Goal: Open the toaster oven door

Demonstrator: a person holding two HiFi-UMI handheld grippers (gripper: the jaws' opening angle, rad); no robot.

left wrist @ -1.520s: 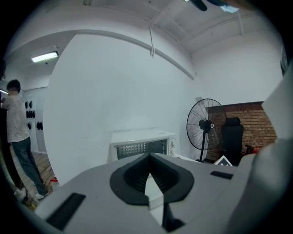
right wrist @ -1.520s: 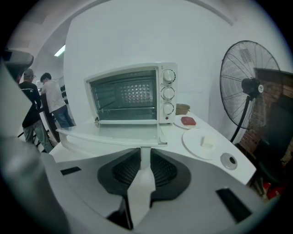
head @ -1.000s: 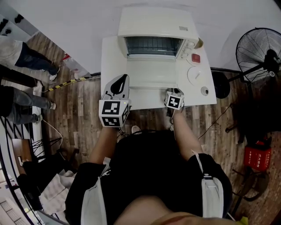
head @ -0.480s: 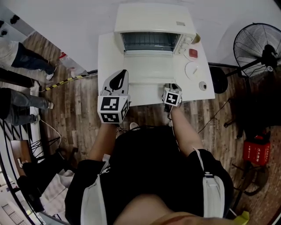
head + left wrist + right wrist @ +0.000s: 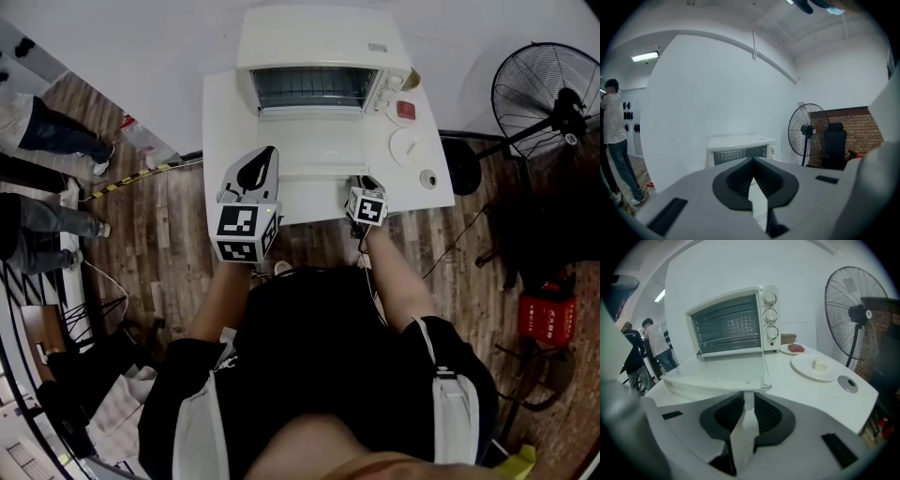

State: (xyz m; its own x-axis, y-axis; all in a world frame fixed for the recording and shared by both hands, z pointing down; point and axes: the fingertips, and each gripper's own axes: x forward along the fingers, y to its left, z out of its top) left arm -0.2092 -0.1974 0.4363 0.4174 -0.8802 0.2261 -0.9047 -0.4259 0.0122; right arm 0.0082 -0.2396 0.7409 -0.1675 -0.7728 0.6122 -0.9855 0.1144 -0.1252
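Observation:
The white toaster oven (image 5: 323, 42) stands at the back of the white table (image 5: 220, 122). Its door (image 5: 323, 150) lies folded down flat toward me, and the rack inside shows. My right gripper (image 5: 364, 186) is at the door's front right corner. In the right gripper view its jaws (image 5: 744, 400) are closed on the white door handle (image 5: 742, 437), below the flat door (image 5: 717, 376). My left gripper (image 5: 268, 155) hangs above the table's front left, shut and holding nothing. In the left gripper view it (image 5: 752, 165) points at the oven (image 5: 738, 150).
Right of the oven are a white plate (image 5: 410, 147) with a small white piece, a small dish with something red (image 5: 405, 109) and a round disc (image 5: 428, 178). A standing fan (image 5: 553, 98) is at the right. People (image 5: 47, 131) stand at the left.
The door lies flat in all three frames. Both grippers keep their places by the table; only the head camera has shifted a little.

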